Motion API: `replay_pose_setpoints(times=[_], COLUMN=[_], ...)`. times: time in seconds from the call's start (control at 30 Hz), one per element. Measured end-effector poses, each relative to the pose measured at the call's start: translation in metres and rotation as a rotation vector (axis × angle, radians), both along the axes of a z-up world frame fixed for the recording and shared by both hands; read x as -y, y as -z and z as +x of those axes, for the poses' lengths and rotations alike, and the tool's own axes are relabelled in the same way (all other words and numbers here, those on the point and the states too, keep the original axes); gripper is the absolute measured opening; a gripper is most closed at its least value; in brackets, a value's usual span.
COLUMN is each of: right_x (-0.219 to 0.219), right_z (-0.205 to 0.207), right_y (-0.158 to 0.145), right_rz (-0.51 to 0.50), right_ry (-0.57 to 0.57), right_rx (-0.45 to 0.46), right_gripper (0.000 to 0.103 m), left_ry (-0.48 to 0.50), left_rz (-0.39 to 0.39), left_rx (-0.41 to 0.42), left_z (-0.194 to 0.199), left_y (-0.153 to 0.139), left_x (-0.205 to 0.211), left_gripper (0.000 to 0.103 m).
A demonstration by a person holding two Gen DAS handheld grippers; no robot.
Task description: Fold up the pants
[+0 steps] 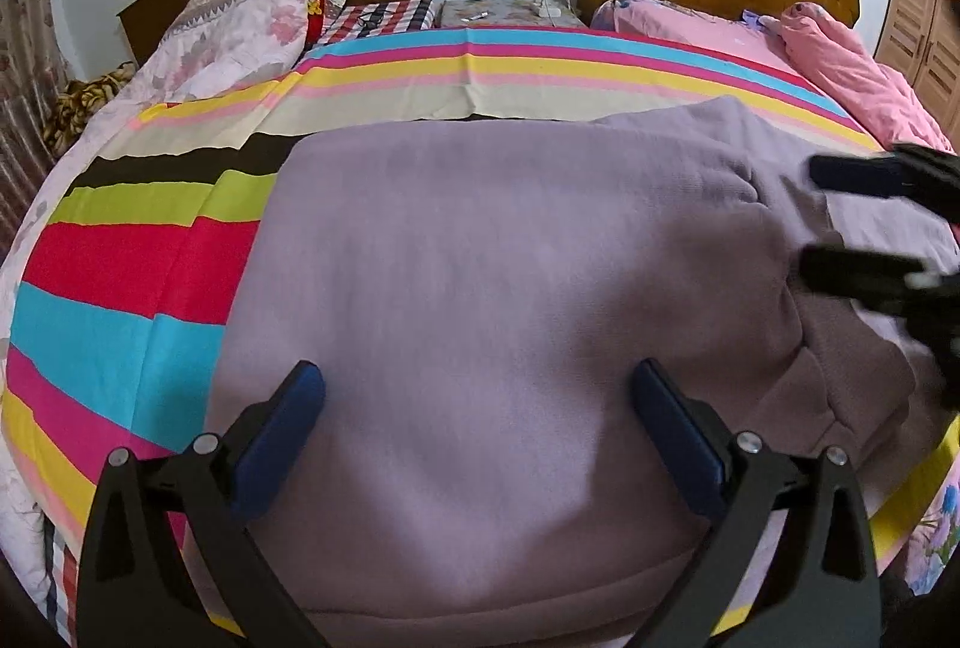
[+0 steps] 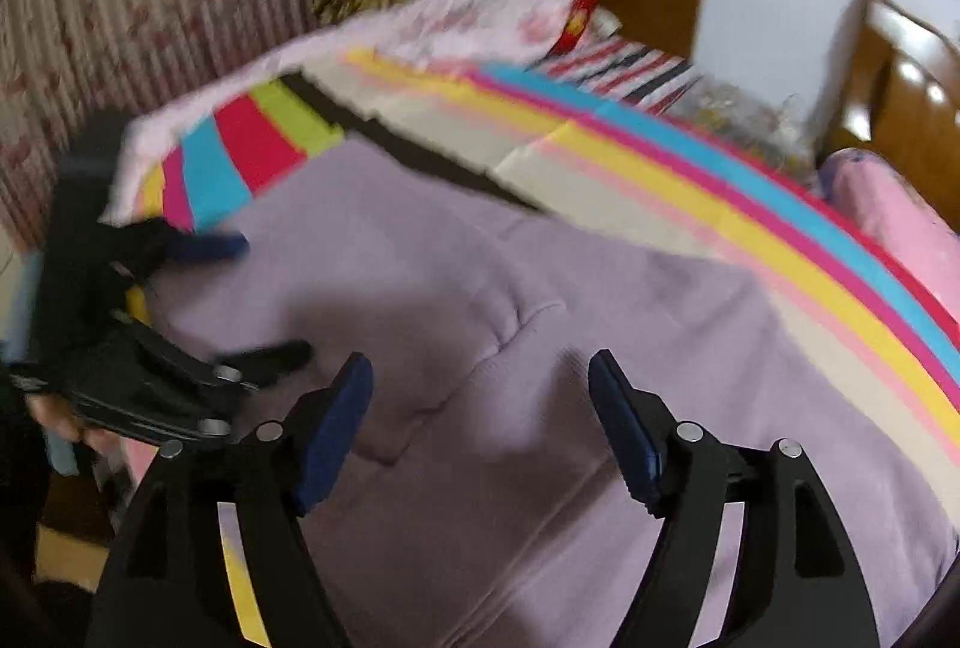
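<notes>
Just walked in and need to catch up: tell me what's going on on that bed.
A person is folding mauve pants on a striped bedsheet, with a two-finger gripper in each hand. The left gripper and the right gripper both hover open over the fabric, gripping nothing. The pants lie flat and look already doubled over, with layered edges near the right gripper.

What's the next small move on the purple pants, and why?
Probably bring both grippers down onto the near edge of the purple pants and pinch it for another fold. The left gripper and right gripper both stand open with nothing between the pads, and the pants lie flat on the striped sheet.
</notes>
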State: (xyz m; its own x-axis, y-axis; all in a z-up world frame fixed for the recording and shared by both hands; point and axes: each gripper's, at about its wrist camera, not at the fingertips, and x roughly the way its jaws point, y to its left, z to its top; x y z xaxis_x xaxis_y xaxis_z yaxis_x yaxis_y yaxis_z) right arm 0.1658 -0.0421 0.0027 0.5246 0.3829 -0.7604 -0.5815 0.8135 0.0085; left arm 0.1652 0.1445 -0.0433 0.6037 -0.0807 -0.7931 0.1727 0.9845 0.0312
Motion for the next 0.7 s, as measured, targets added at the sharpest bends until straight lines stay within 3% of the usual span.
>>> replay_pose_setpoints(times=[0.07, 0.17, 0.3, 0.43, 0.6, 0.7], right_x=[-0.002, 0.010, 0.015, 0.018, 0.012, 0.008], right_z=[0.009, 0.011, 0.016, 0.023, -0.002, -0.007], right_y=[0.018, 0.020, 0.025, 0.027, 0.000, -0.004], right_rz=[-0.090, -0.026, -0.012, 0.021, 0.003, 0.000], right_ry=[0.004, 0.020, 0.051, 0.059, 0.075, 0.019], right_rx=[-0.010, -0.043, -0.066, -0.098, 0.065, 0.063], right_gripper=[0.074, 0.077, 0.085, 0.086, 0.086, 0.087], left_ry=[0.003, 0.011, 0.011, 0.011, 0.010, 0.008], left_rz=[0.000, 0.001, 0.000, 0.000, 0.003, 0.005], left_rx=[-0.001, 0.001, 0.006, 0.007, 0.009, 0.009], left_z=[0.000, 0.000, -0.001, -0.001, -0.002, -0.002], left_y=[0.000, 0.000, 0.000, 0.000, 0.001, 0.001], left_x=[0.000, 0.000, -0.002, -0.002, -0.003, -0.003], left_gripper=[0.102, 0.102, 0.102, 0.102, 0.102, 0.102])
